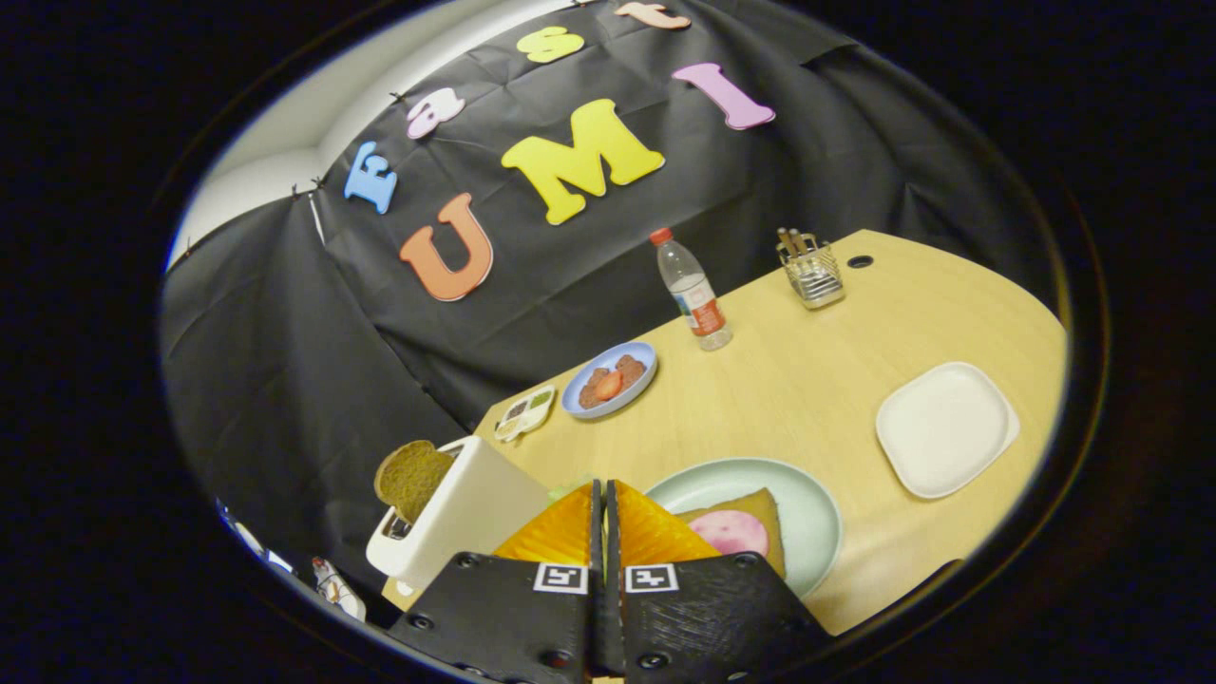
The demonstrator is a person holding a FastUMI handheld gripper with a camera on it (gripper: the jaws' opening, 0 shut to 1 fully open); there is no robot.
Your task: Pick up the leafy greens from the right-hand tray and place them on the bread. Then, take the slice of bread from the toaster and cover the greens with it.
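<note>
Wooden table (807,399) lies open beyond the clenched gripper (604,503), toaster (465,518) beside it.

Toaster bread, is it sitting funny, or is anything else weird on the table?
Nothing looks spilled or broken. The slice of bread sticks up out of the white toaster at a lean, which is normal for toast. The water bottle stands upright. The gripper has its fingers pressed together near the green plate.

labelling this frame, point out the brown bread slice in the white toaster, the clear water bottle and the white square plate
brown bread slice (410,478): gripper view, face of the slice.
clear water bottle (695,294): gripper view, mid body.
white square plate (942,427): gripper view, flat centre.
</note>
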